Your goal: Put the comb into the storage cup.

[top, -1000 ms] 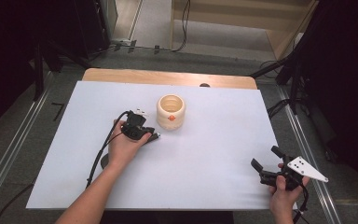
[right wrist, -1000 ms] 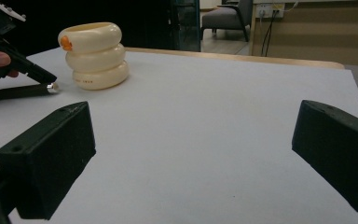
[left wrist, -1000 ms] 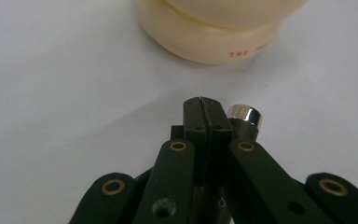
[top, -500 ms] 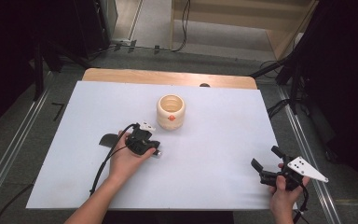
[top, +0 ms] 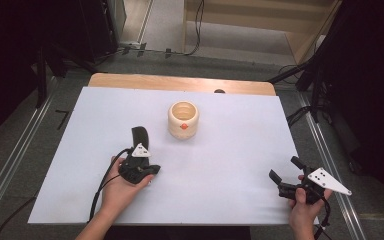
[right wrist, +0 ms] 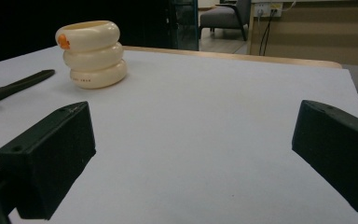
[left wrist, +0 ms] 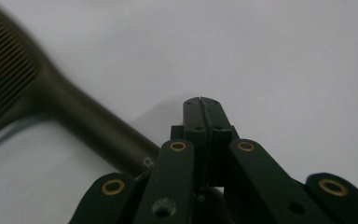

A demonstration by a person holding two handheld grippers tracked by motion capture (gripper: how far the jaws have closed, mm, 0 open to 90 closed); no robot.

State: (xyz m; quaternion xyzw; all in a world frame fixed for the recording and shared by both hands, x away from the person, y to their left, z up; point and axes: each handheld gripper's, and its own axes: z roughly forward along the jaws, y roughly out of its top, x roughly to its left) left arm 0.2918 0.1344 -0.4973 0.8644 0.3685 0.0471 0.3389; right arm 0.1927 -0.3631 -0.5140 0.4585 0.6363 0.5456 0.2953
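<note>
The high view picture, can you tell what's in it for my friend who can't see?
A person's left hand holds shut black tongs beside a dark flat brush-like tool lying on a white table sheet. A cream ribbed ring-shaped cup stands farther back, and the right hand's open black tongs hover near the table's right edge.

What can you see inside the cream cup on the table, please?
From the high view, the cup stands upright and open, showing only its pale ribbed inner wall; nothing pokes out. Its bottom is too small and shaded to tell if anything lies there. The right gripper view shows just its outside.
</note>
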